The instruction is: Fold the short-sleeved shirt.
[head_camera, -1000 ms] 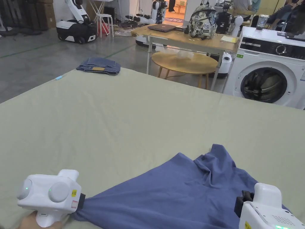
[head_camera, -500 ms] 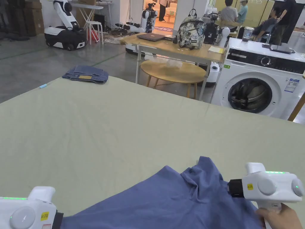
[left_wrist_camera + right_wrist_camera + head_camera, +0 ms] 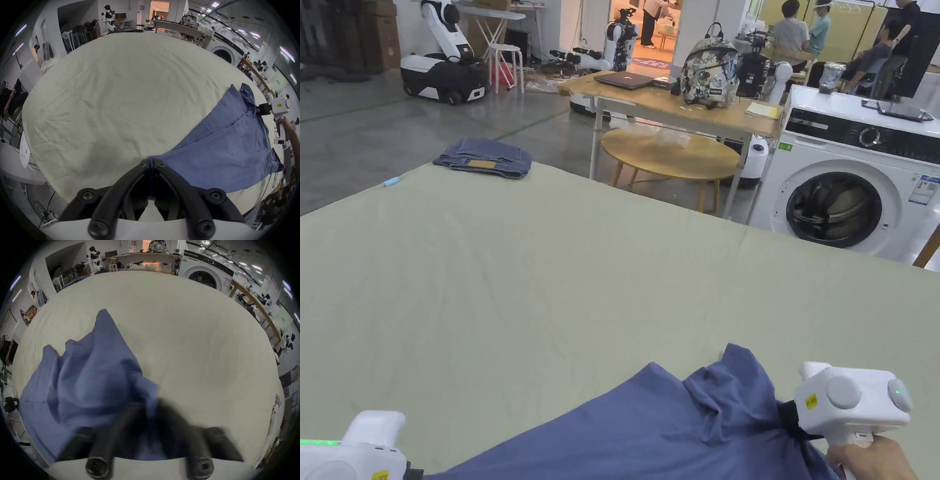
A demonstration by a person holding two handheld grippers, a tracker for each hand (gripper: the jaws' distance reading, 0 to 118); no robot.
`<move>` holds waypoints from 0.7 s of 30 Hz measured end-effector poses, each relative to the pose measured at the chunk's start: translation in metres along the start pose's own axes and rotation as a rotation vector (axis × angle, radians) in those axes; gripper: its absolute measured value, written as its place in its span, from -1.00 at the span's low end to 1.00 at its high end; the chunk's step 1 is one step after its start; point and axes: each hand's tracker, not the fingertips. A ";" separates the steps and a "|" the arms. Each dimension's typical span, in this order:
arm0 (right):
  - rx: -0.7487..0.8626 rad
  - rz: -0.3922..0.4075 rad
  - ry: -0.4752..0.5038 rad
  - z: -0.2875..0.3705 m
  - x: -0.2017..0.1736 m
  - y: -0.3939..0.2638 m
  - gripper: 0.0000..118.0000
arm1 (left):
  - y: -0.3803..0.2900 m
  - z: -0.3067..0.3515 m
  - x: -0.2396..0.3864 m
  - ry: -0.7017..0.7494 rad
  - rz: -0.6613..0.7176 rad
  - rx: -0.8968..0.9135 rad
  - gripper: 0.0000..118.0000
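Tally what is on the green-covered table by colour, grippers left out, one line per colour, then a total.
Blue shirt: 1
Denim-blue folded jeans: 1
Light blue small object at the table edge: 1
Total: 3

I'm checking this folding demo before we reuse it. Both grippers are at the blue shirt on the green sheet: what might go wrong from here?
1. The left gripper pinches just a thin corner of the blue shirt, so a hard pull might slip it free.
2. The right gripper sits in bunched fabric; its own view is blurred, so the grip is uncertain and creases may get folded in.
3. The shirt lies near the green sheet's near edge and could slide off.
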 end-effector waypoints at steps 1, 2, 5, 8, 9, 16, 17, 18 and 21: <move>-0.001 -0.040 0.014 0.001 0.000 0.000 -1.00 | 0.001 0.000 0.000 -0.004 0.002 0.003 -1.00; 0.000 -0.050 0.024 0.006 0.001 -0.002 -1.00 | 0.002 0.001 0.001 -0.007 0.002 0.007 -1.00; 0.114 -0.037 -0.014 0.008 0.009 -0.006 -1.00 | 0.005 0.006 0.003 -0.016 -0.001 0.030 -1.00; 0.223 -0.032 -0.033 0.041 0.010 -0.013 -1.00 | 0.012 0.014 0.001 -0.026 -0.008 0.076 -1.00; 0.266 -0.035 -0.045 0.068 0.004 -0.019 -1.00 | 0.016 0.019 0.001 -0.034 -0.011 0.102 -1.00; 0.524 -0.081 -0.133 0.166 0.024 -0.028 -1.00 | 0.068 0.079 0.022 -0.093 -0.072 0.261 -1.00; 0.554 -0.096 -0.142 0.177 0.031 -0.026 -1.00 | 0.078 0.086 0.027 -0.099 -0.083 0.298 -1.00; 0.590 -0.108 -0.164 0.193 0.036 -0.025 -1.00 | 0.086 0.091 0.031 -0.107 -0.092 0.319 -1.00; 0.660 -0.117 -0.241 0.238 0.051 -0.021 -1.00 | 0.124 0.117 0.055 -0.124 -0.138 0.394 -1.00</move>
